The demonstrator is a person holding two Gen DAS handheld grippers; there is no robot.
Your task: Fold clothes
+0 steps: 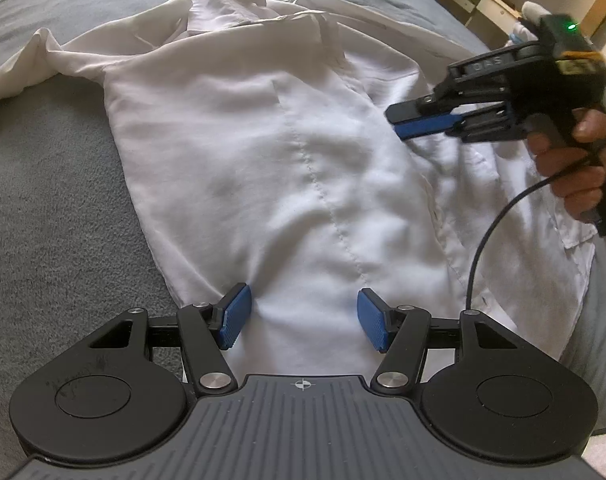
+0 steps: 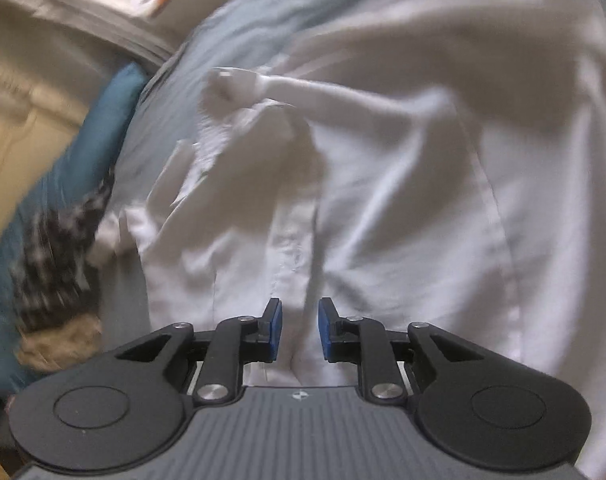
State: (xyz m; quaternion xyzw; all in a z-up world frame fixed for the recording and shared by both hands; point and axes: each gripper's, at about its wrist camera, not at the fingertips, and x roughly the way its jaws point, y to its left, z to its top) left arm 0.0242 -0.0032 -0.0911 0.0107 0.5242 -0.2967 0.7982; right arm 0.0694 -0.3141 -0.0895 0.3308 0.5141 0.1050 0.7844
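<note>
Item: white shirt [image 1: 287, 152], spread on my grey bed [image 1: 55, 200], long axis running straight ahead of my left gripper [image 1: 301, 320], collar end farthest. Left fingers wide apart over the hem; right gripper [image 2: 300, 330] fingers slightly parted above a fold, gripping nothing.

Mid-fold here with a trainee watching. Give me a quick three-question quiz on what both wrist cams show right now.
1. True or false: the left gripper has its jaws closed on the white shirt.
2. What does the shirt lie on: A) wooden floor, B) grey bedding, C) glass table?
3. In the left wrist view, what holds the right gripper?

Key:
1. False; the jaws are wide apart, shirt fabric between them.
2. B.
3. A hand gripping its handle.
</note>
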